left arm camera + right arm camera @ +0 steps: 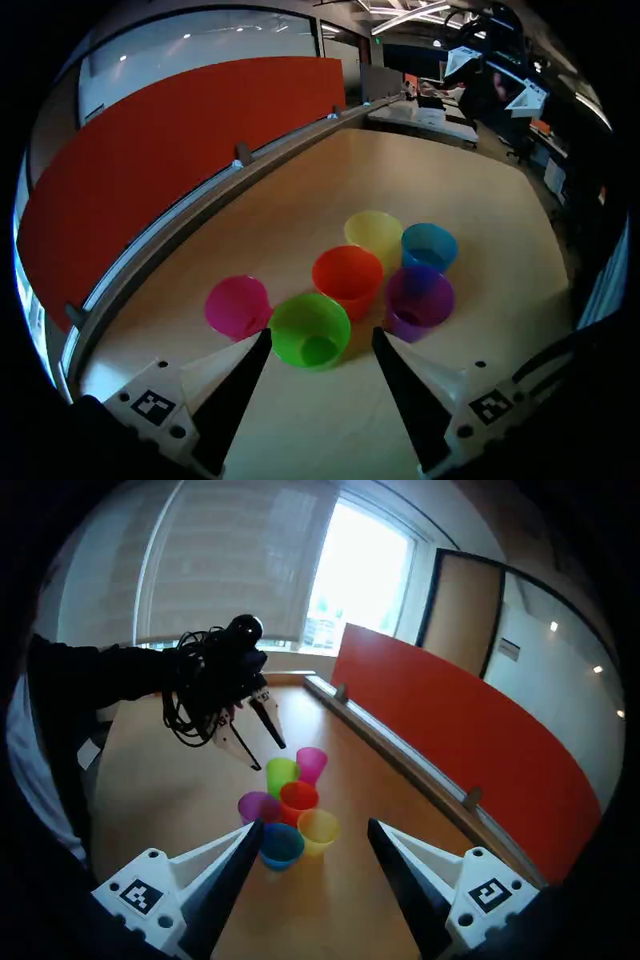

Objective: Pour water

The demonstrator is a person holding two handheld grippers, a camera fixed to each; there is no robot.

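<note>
Left gripper (pixel 321 331): spread, empty, just short of green cup (pixel 309 324).
Right gripper (pixel 314 822): spread, empty, facing blue cup (pixel 281 845).
Cups (pixel 347 276): six, packed close on table (pixel 448 184); cannot tell which holds water.
Step, judged: grip an outer cup squarely, then lift clear of neighbours before tilting.

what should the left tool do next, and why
Probably ease the left tool forward and down around the green cup: it is the nearest cup, roughly centred between the open fingers, and nothing is gripped yet. The right tool is open and empty too.
</note>
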